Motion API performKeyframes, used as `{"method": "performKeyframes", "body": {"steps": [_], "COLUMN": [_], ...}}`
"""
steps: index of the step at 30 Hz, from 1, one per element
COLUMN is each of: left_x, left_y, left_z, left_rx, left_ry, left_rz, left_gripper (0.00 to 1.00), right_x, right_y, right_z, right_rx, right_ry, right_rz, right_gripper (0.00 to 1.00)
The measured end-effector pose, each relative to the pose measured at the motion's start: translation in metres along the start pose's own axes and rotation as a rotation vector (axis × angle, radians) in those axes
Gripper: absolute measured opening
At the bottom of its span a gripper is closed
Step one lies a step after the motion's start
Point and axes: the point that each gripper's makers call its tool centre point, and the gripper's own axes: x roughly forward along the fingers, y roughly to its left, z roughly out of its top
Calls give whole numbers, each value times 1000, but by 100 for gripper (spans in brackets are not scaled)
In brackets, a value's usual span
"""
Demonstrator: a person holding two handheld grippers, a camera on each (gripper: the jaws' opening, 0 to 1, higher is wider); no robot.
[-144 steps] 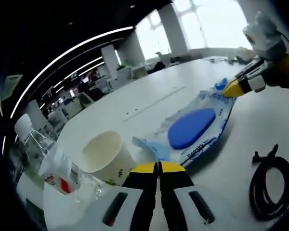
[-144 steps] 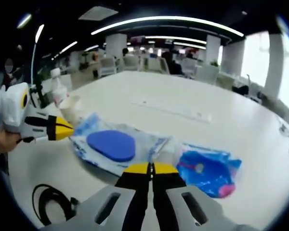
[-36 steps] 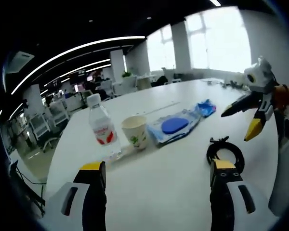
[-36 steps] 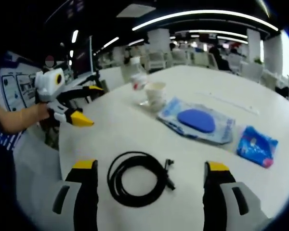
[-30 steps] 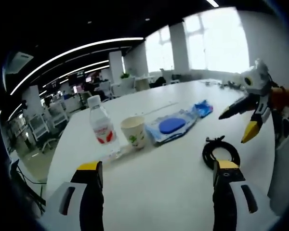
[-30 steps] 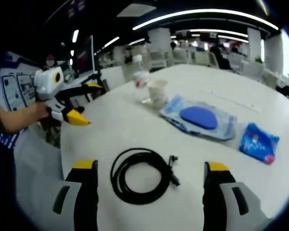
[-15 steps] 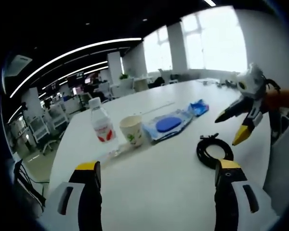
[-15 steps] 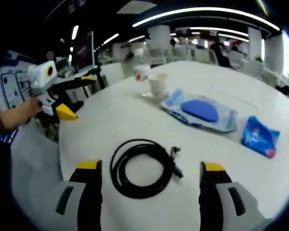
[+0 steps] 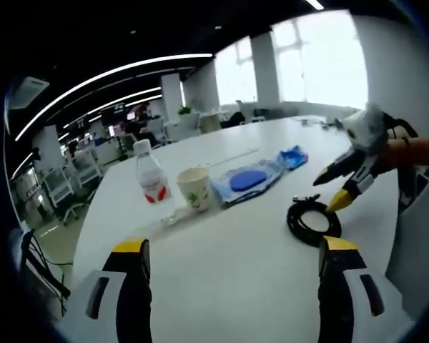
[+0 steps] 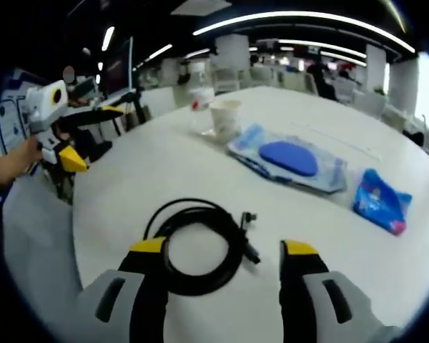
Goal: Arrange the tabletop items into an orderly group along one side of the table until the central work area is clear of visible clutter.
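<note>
Cable: a coiled black cable lies on the white table, near the table edge closest to the person, well apart from the row of other items; its plug end sticks out toward the table's middle.
Row: along the far side stand a water bottle and a paper cup just beside it, then a clear packet with a blue pad, then a small blue packet.
Right gripper: jaws spread wide, holding nothing, poised just over the coil with one jaw above its rim and the other outside it.
Left gripper: jaws wide apart, empty, held over bare table near the close edge.
Handling: the cable looks light and floppy; the loops will likely sag and spread when lifted, and the smooth sheath may slip.
Hold: best pinched across the bundled strands at one side of the coil, all loops together, not at the plug.
Risk: catching a single loop would probably let the rest uncoil and drag across the table.
</note>
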Motion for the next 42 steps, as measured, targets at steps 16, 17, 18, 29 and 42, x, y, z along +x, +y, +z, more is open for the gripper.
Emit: {"method": "performKeyframes", "body": {"steps": [16,17,18,29,42], "left_x": [-4,-4,-4,-5,-5], "left_y": [-3,-3,-3,-3,0], "left_z": [1,1,2,2,-4], "left_rx": [-36,-40,-45,-77,-87], "left_ry": [-2,-4,-6,-11,6], "left_rz": [-5,-4,-3,11,24], "left_gripper": [96,95,95,94,92], "right_x": [21,22,23,29,31], "right_y": [-11,-11,-11,-9,-16], "right_z": [-2,-3,-4,-8,-9], "right_rx": [-66,-66,-63,-69,-136], "right_ry": [29,33,39,46,46], "right_rz": [18,19,21,33,-1], "right_gripper": [43,41,40,31,17]}}
